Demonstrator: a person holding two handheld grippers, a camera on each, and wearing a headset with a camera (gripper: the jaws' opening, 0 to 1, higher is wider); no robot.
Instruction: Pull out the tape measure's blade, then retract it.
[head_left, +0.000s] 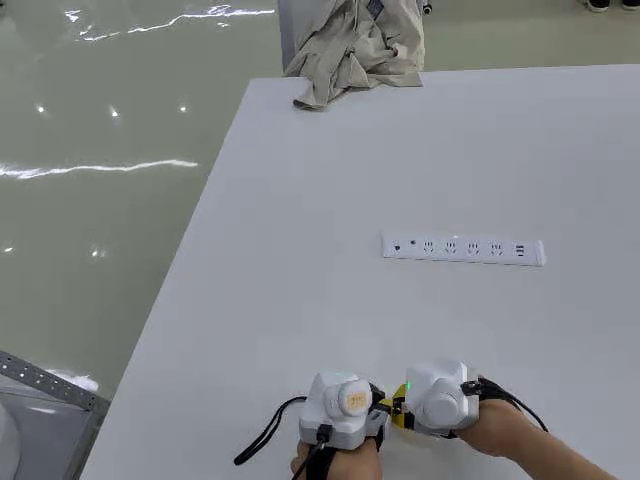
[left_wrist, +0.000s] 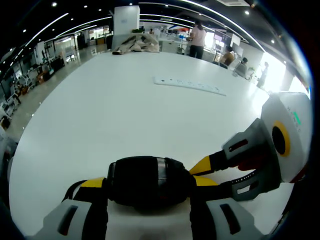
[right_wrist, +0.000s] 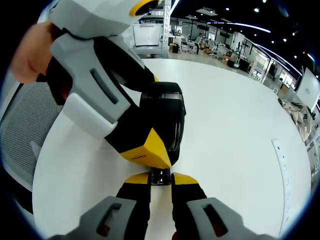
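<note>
**Tape measure gripped at case and tip, blade not yet drawn**

The tape measure (left_wrist: 147, 177) is held at the near edge of the table (head_left: 300, 260). Whether it rests on the surface or just above it cannot be told. Its black case is clamped across the sides by the left gripper (left_wrist: 146, 184), presumably so that the body is anchored when the pull comes. The right gripper (right_wrist: 161, 179) is set nose to nose with it. Its jaws are pressed together on a small dark tab at the case's mouth, judged to be the blade's end hook (right_wrist: 160, 175). No length of blade is seen between the two grippers, so the pulling step is judged to be only starting. The grippers are lined up, probably so that the blade can be drawn straight. A power strip (head_left: 463, 248) lies well apart toward the right edge, and a crumpled garment (head_left: 355, 50) lies at the far edge.
</note>
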